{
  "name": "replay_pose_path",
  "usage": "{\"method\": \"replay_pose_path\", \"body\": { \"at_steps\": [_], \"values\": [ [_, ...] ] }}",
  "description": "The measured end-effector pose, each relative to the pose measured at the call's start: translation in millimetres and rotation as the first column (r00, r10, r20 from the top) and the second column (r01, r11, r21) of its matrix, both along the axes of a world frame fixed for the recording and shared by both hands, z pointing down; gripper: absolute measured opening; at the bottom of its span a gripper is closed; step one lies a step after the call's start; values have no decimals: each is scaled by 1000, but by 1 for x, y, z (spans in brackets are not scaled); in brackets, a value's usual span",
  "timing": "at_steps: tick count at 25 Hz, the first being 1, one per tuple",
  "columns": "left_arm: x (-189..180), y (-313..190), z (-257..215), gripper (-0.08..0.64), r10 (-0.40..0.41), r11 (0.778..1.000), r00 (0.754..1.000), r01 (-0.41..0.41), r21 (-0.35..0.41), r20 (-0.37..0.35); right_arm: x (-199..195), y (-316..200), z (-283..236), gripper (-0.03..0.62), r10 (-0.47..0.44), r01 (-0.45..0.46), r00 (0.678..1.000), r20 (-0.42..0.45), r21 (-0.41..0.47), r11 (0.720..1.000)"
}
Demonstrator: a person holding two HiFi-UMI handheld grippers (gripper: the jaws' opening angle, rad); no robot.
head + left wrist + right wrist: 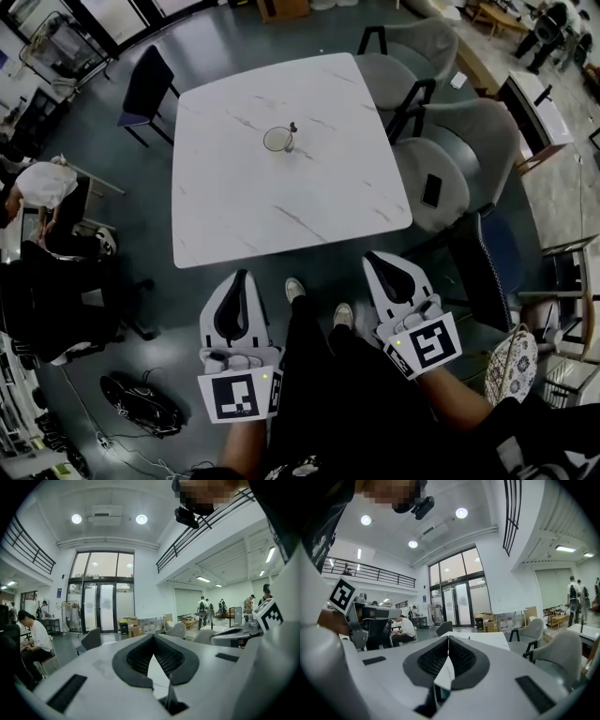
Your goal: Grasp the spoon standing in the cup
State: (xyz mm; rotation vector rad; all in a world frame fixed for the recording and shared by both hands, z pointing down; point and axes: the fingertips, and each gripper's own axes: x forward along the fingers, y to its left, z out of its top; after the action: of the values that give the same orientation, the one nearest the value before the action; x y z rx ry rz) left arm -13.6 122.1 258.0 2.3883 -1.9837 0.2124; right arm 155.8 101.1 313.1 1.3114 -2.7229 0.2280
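Note:
In the head view a clear cup stands near the middle of the white marble table, with a spoon upright in it, leaning on the right rim. Both grippers hang well short of the table, near the person's legs. The left gripper is shut with nothing in it, its tips meeting in the left gripper view. The right gripper is shut and empty too, tips together in the right gripper view. The cup does not show in the gripper views.
Grey padded chairs stand along the table's right side, one with a phone on its seat. A dark chair is at the far left corner. A seated person is at the left, and a bag lies on the floor.

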Motion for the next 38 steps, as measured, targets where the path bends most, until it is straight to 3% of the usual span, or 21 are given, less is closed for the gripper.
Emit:
{"method": "replay_pose_path", "body": {
  "at_steps": [11,15,24,29,38],
  "values": [
    [-21,-64,7,9,49,999,998,-49,-13,-38,-39,-50,5,64,-23,21,999,-35,-43,999],
    [-35,-89,3,9,77,997,995,-75,24,-67,-58,-76,-1,63,-13,12,999,-51,-28,1000],
    [-77,-150,-1,9,144,989,986,-142,32,-79,-108,-131,-25,63,18,-17,997,-77,13,1000],
    [-87,-168,8,9,183,983,976,-184,-3,-118,-121,-140,-29,64,44,-43,999,-28,13,999],
    [-96,-201,35,9,181,978,975,-193,-82,-133,-130,-169,1,66,61,-63,995,-75,-25,998]
  ]
}}
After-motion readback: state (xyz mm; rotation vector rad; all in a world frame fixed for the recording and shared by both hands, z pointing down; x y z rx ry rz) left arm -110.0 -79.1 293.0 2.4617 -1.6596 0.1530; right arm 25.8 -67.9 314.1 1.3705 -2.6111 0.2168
